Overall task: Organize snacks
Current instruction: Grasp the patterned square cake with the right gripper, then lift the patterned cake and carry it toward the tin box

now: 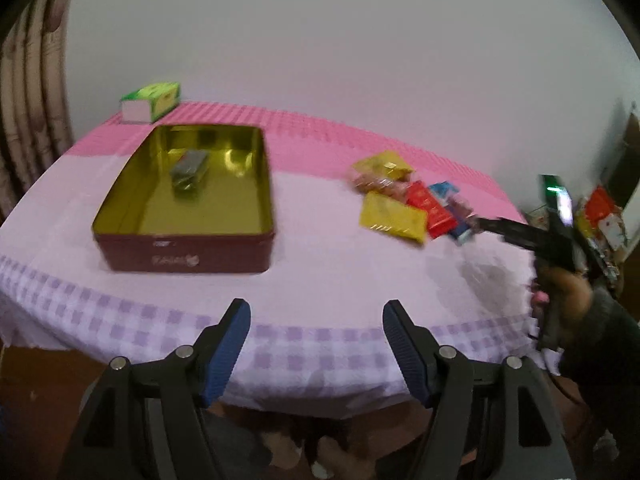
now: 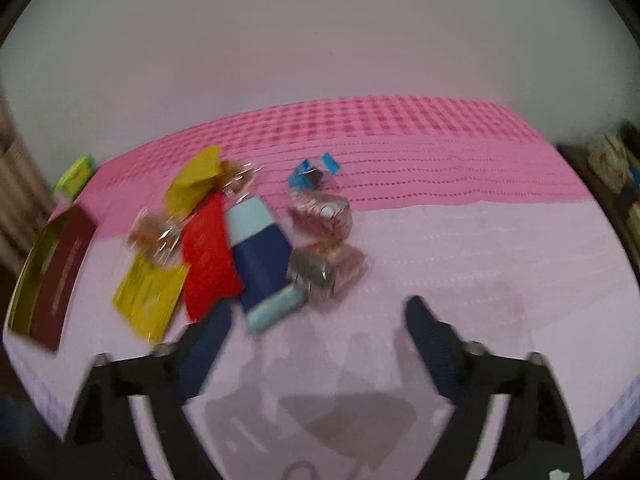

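The snack pile [image 2: 224, 248] lay on the table [image 2: 460, 248], where the pale cloth meets its pink checked band. In the right wrist view we distinguished a red packet [image 2: 208, 256] at the middle of the pile, a blue packet [image 2: 262, 260] touching its right edge, and two yellow packets, one nearer [image 2: 150, 300] and one farther [image 2: 196, 184], with a clear wrapped sweet [image 2: 160, 236] between them. Just right of the blue packet lay more clear-wrapped pieces [image 2: 324, 220], and a small blue-ended sweet [image 2: 314, 170] lay apart on the pink band. Motion blur hid the print on all of them.

We held the right tongs [image 2: 316, 320] just short of the pile, their blue pads spread wide and gripping nothing; the left pad [image 2: 208, 344] stood close to the near ends of the red and blue packets.

Well to the left of the pile stood the open tin [image 1: 184, 256], maroon outside and gold inside. One dark wrapped item [image 1: 190, 172] lay on its floor. Behind the tin, at the far left corner of the table, sat a green box [image 1: 154, 100].

We held the left tongs [image 1: 316, 320] over the near table edge, likewise spread wide and gripping nothing. The left wrist view also showed the right hand [image 1: 568, 296] on its black tool, at the right side of the table.
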Available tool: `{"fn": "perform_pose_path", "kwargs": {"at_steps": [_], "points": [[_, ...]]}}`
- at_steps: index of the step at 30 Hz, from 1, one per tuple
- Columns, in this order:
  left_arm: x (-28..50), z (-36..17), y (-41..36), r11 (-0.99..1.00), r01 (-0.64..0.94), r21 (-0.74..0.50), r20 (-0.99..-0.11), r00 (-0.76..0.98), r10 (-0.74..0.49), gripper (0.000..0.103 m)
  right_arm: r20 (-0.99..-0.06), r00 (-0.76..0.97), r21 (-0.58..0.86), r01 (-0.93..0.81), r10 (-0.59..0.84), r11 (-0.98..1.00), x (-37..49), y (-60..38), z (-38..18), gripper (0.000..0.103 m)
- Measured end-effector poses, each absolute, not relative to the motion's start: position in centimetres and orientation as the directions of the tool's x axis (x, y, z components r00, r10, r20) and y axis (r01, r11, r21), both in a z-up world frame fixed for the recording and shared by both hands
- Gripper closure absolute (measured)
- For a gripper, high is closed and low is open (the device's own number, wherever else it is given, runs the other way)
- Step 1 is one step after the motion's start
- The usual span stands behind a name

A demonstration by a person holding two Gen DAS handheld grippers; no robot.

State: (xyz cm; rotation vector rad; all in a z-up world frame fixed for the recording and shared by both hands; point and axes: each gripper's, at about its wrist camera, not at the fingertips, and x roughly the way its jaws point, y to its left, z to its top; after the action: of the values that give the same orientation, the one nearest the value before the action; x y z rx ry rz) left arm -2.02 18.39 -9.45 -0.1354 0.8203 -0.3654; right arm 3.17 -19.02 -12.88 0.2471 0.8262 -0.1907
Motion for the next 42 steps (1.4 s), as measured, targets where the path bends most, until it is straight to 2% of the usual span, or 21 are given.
{"fn": "perform_pose_path", "kwargs": {"at_steps": [1, 5, 7, 10, 17, 20, 26, 35, 42], "points": [[-2.2, -9.3, 18.2, 0.926, 0.276, -0.258, -0.685, 0.624, -0.377, 0.033, -0.750, 0.657, 0.166, 0.294, -0.073, 0.941, 3.9, -19.2, -13.1, 0.050], [-2.1, -9.5, 18.8, 0.921, 0.265, -0.287, -0.680, 0.620, -0.391, 0.033, -0.775, 0.629, 0.242, 0.385, -0.062, 0.891, 6.0, -19.8, -14.7, 0.058], [-2.2, -9.5, 19.2, 0.916, 0.258, -0.308, -0.676, 0.618, -0.401, 0.033, -0.784, 0.617, 0.235, 0.402, -0.072, 0.885, 6.6, -19.7, -15.2, 0.068], [-2.2, -9.3, 19.2, 0.915, 0.264, -0.307, -0.669, 0.624, -0.404, 0.033, -0.761, 0.642, 0.242, 0.422, -0.098, 0.874, 6.1, -19.8, -14.9, 0.071], [-2.4, -9.0, 19.1, 0.922, 0.243, -0.301, -0.668, 0.636, -0.385, 0.033, -0.756, 0.630, 0.182, 0.461, -0.176, 0.868, 3.2, -22.0, -13.8, 0.072], [-3.0, -8.4, 19.5, 0.941, 0.206, -0.267, -0.665, 0.668, -0.335, 0.033, -0.756, 0.617, 0.144, 0.484, -0.220, 0.863, 2.2, -22.9, -12.7, 0.072], [-5.2, -5.5, 21.7, 0.973, 0.101, -0.210, -0.616, 0.759, -0.212, 0.033, -0.703, 0.645, 0.067, 0.480, -0.299, 0.875, 1.0, -23.1, -7.6, 0.072], [-6.9, -4.1, 25.8, 0.968, -0.012, -0.250, -0.588, 0.796, -0.142, 0.033, -0.618, 0.704, 0.006, 0.449, -0.350, 0.894, 0.9, -19.7, -0.1, 0.072], [-7.1, -4.1, 26.1, 0.974, -0.057, -0.221, -0.590, 0.803, -0.087, 0.033, -0.575, 0.741, -0.032, 0.402, -0.346, 0.915, 1.7, -15.4, 3.5, 0.072]]}}
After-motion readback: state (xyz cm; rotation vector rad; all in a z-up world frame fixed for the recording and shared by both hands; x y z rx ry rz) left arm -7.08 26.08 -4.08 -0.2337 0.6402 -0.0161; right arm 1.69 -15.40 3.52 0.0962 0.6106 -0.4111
